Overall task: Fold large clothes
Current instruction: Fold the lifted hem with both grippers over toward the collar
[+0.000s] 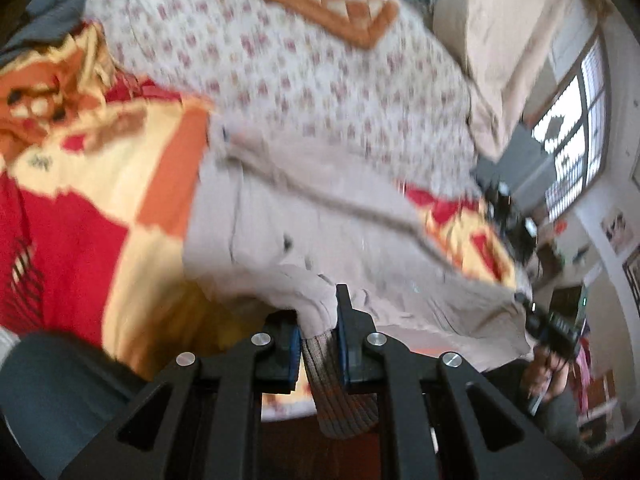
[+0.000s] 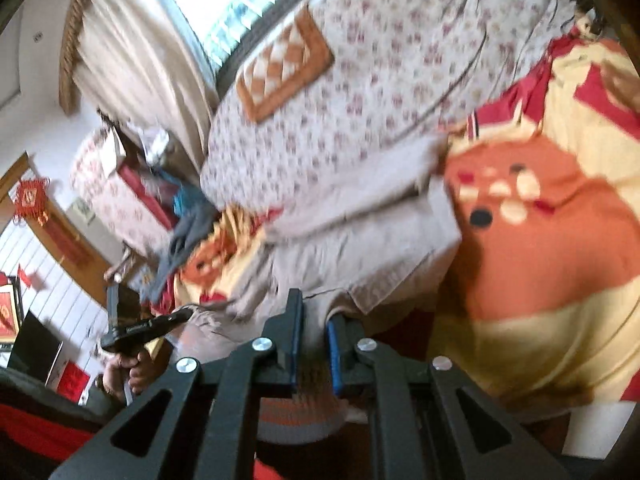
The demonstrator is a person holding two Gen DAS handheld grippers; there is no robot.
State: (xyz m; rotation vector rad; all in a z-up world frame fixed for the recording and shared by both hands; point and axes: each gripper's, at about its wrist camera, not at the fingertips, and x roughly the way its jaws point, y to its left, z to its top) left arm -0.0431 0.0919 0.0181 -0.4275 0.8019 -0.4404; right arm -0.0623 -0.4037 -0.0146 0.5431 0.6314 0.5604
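Ribbed cuff clamped in the left gripper [image 1: 318, 344], its fingers pinching a beige garment [image 1: 320, 216] at the hem; the right gripper [image 2: 314, 344] gripped another ribbed edge, fingers narrow on it. That cloth looked soft, light and floppy, best held by its thicker knit borders. It hung half-lifted over a fleecy red-and-yellow blanket [image 1: 100, 184] on the floral-sheeted bed [image 1: 320, 80]

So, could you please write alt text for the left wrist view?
The left gripper clamps the ribbed edge of a beige garment spread over a red, orange and yellow blanket. Behind lies a floral bedsheet; the right gripper holds the garment's other corner.
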